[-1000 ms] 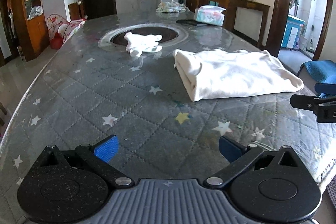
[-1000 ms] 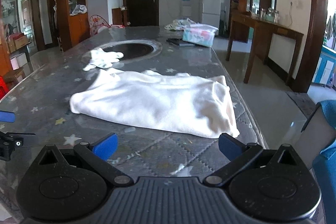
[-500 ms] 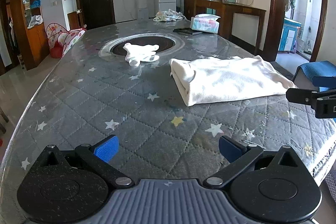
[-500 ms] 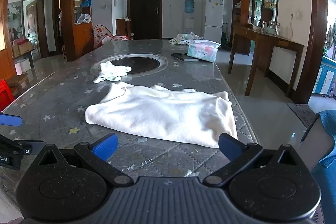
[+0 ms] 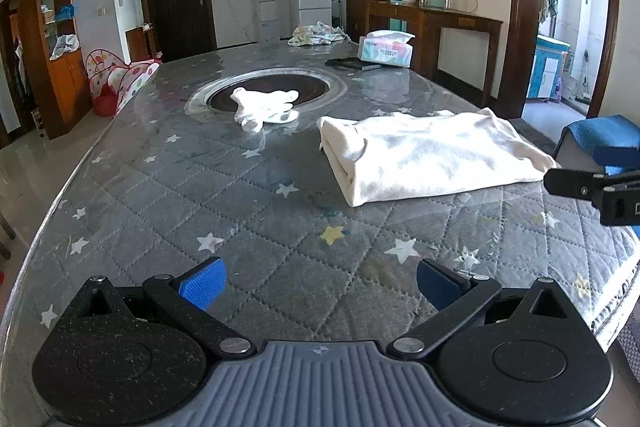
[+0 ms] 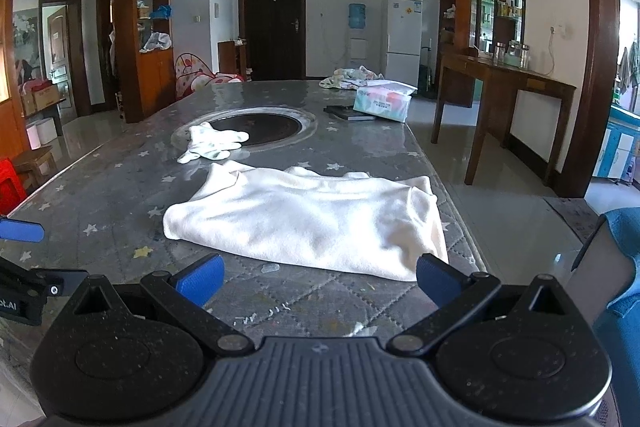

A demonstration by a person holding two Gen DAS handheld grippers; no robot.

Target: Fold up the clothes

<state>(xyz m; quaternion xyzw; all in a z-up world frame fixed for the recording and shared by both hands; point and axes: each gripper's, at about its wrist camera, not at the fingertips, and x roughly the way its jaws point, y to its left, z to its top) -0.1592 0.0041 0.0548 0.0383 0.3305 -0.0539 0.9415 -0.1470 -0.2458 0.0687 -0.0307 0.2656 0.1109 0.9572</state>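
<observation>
Nearest to me: my left gripper (image 5: 322,281), jaws spread wide and holding nothing, poised over the quilted star-print table cover (image 5: 248,195); my right gripper (image 6: 320,281), equally wide and empty, with its right blue pad (image 6: 434,277) just beside the near hem of the garment.

Middle ground: the cream garment (image 6: 312,223), lying flat on the table's right half, apparently doubled over already (a thick folded edge shows at its left end in the left wrist view). Its right end lies close to the table edge.

Beyond: a small white cloth, possibly gloves or socks (image 6: 212,145), partly over the round recessed hotplate (image 6: 256,125); then a tissue pack (image 6: 382,103), a dark flat object (image 6: 346,113) beside it, and a crumpled patterned cloth (image 6: 350,77) at the far end.

Risks, in my judgement: pinching only the top layer would peel the existing fold open; dragging the right end outward could slide the garment off the edge; a low approach could snag the quilted cover and lift it with the cloth.
</observation>
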